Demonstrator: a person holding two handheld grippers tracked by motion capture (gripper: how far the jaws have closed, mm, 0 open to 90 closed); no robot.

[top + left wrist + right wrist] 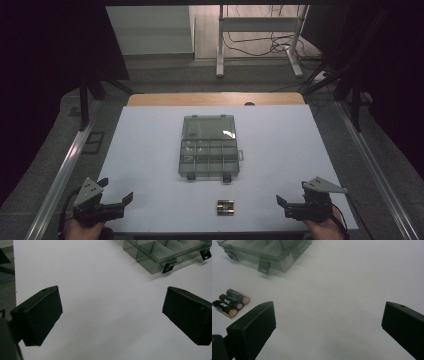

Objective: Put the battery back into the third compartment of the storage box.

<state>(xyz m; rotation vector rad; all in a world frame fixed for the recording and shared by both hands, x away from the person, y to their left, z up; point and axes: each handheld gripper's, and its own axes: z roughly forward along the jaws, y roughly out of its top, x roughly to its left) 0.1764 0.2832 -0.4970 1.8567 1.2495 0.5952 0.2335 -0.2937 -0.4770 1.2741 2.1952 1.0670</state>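
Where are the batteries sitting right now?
In the high view, the three batteries lie side by side on the white table near its front edge, just in front of the open compartment box, between both hand-held grippers.

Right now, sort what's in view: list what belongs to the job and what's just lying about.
Job:
- batteries, three side by side
- clear compartment box, lid open
- left tool and right tool, both open, empty

Lying about:
- metal stand beyond the table
- floor cables
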